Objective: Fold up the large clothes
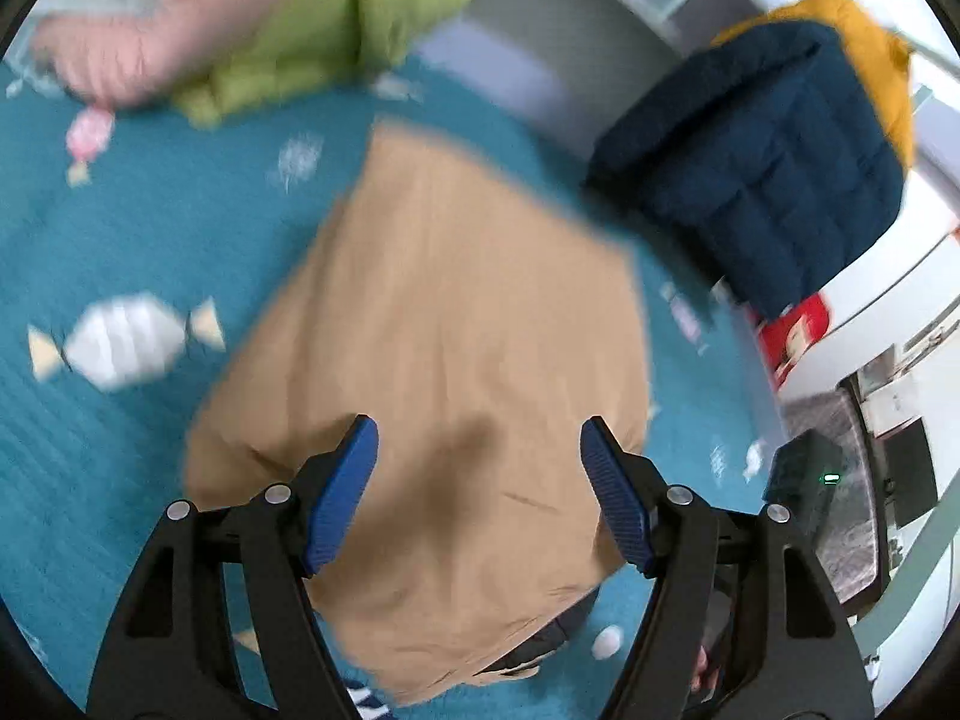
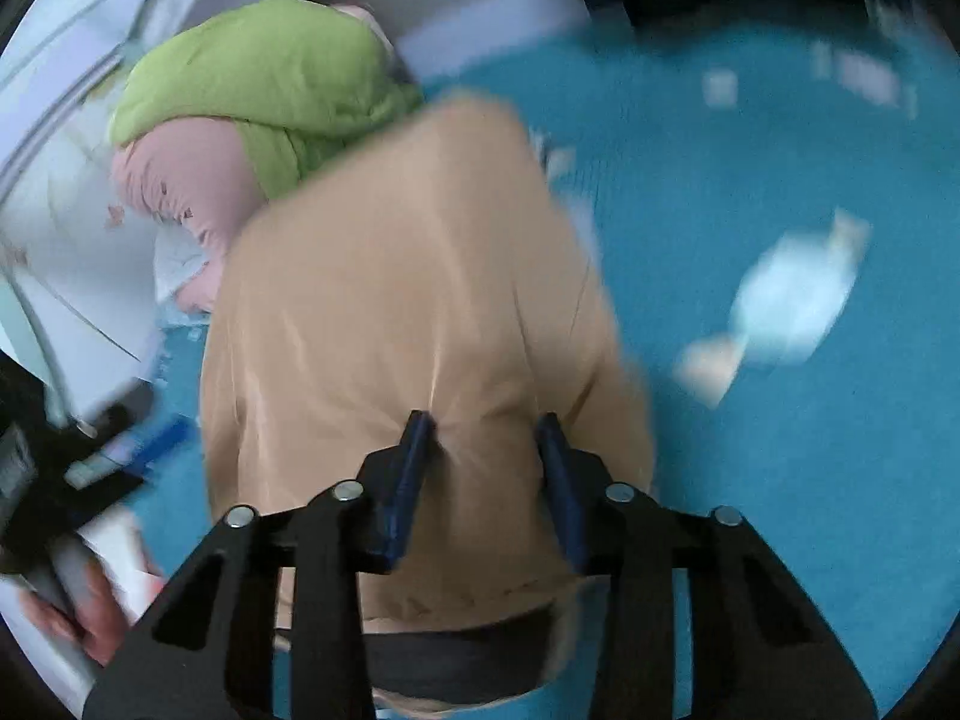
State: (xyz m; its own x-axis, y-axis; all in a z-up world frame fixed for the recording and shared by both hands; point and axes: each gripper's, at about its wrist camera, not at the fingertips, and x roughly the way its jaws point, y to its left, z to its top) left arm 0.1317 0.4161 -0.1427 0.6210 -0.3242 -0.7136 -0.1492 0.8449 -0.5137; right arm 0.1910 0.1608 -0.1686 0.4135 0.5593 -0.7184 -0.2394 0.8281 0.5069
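A tan garment (image 1: 456, 300) lies spread on a teal bedspread (image 1: 120, 240) printed with candy shapes. My left gripper (image 1: 480, 438) hovers over the garment's near part, jaws wide apart, with nothing between the blue pads (image 1: 345, 492). In the right wrist view the same tan garment (image 2: 390, 300) fills the middle, with a dark lining at its near edge. My right gripper (image 2: 487, 420) stands with its jaws narrowly apart. Its tips dig into the fabric, and creases spread from the left fingertip (image 2: 420, 426). The cloth between the jaws looks smooth, not bunched.
A green garment (image 1: 336, 18) and a pink one (image 1: 120, 54) are heaped at the far side of the bed. A navy quilted jacket (image 1: 762, 168) with yellow lining sits at the right, a red item (image 1: 795, 330) below it. A hand (image 2: 90, 618) shows at lower left.
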